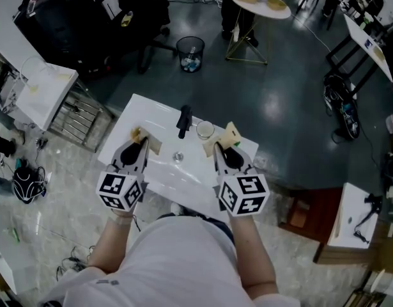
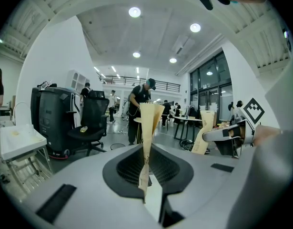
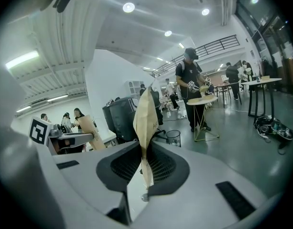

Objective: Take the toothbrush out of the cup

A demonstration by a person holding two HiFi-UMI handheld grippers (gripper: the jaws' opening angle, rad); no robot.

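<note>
A small clear cup (image 1: 204, 130) stands at the back of a white washbasin top (image 1: 159, 171), just right of a black tap (image 1: 183, 121). I cannot make out a toothbrush in it. My left gripper (image 1: 144, 139) hovers over the basin's left side, left of the tap. My right gripper (image 1: 222, 141) hovers just right of the cup, apart from it. Both are shut, with nothing between the tan pads. In the left gripper view the gripper's pads (image 2: 148, 128) press flat together; in the right gripper view the gripper's pads (image 3: 145, 128) do the same. Neither gripper view shows the cup.
A drain (image 1: 178, 157) sits mid-basin. Beyond the basin are a wire waste bin (image 1: 190, 54), a round side table (image 1: 260, 2), a black office chair (image 1: 142, 24) and a white cart (image 1: 46, 88). A bag (image 1: 342, 107) lies on the floor at right. People stand far off.
</note>
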